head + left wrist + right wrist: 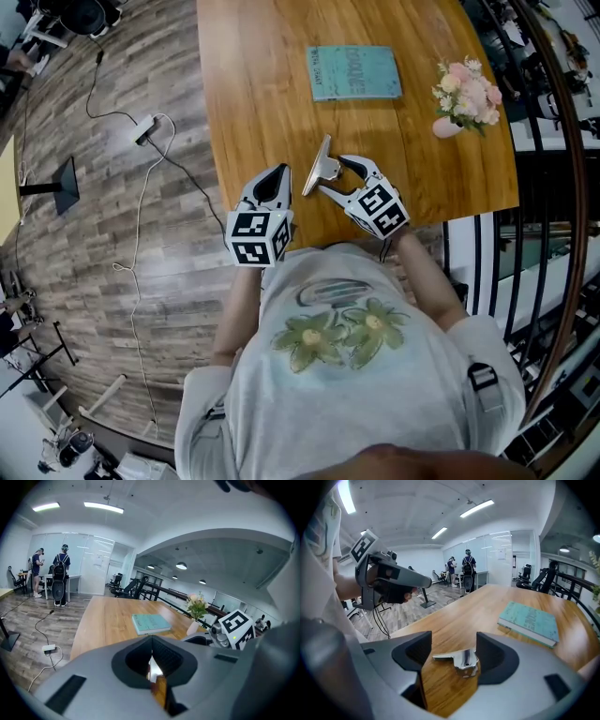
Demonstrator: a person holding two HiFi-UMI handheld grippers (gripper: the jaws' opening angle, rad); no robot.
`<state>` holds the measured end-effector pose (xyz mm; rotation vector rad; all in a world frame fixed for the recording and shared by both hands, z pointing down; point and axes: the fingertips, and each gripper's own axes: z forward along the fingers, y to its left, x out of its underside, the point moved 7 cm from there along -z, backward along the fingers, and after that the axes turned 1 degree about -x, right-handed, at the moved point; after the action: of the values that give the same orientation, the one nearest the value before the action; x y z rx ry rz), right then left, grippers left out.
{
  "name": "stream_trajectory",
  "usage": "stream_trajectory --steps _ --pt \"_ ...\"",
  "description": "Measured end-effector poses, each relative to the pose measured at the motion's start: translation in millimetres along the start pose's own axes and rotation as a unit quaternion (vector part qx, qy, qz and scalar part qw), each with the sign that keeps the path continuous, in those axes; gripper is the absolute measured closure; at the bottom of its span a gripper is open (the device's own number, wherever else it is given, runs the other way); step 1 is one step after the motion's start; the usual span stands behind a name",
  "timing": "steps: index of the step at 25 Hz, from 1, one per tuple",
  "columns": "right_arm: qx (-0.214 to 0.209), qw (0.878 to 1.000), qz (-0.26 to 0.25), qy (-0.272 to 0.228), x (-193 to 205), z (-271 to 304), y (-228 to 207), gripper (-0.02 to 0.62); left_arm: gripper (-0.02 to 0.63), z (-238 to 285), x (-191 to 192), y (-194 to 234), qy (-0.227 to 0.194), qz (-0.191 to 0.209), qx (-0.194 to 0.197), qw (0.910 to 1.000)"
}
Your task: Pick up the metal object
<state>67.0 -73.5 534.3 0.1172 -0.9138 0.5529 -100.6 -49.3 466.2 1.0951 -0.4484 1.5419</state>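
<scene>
- The metal object (319,167) lies on the wooden table (262,84) near its front edge. It sits between the two jaws of the right gripper (334,178).
- The right gripper view shows those jaws standing wide apart, with nothing clamped. The metal object (461,658) shows there as a flat arm joined to a thicker polished block. The block seems to lie against one pad, though the wide-angle bend leaves that contact unsure.
- What kind of part the object is cannot be made out, and its underside is hidden against the wood.
- The left gripper (279,173) is just beside the object. In its own view its tips (151,639) meet and hold nothing.
- That gripper's grey body fills the lower part of its view and blocks the table in front of it. Only a narrow bright sliver shows through the gap under the tips.
- The person's hands are mostly covered by each marker cube (258,237) in the head view. The right gripper view shows one hand (375,581) wrapped round the left gripper.
- A teal book (353,72) lies farther back on the table, its cover print too small to read.
- A vase of flowers (464,94) stands near the table's right edge.
- The far end of the table is cut off by the frame.
</scene>
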Motion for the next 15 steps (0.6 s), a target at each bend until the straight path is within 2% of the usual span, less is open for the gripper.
stream_trajectory --steps 15 --pt "-0.027 0.997 -0.014 0.077 23 39 -14 0.295 0.591 19 11 20 0.018 -0.021 -0.002 0.9996"
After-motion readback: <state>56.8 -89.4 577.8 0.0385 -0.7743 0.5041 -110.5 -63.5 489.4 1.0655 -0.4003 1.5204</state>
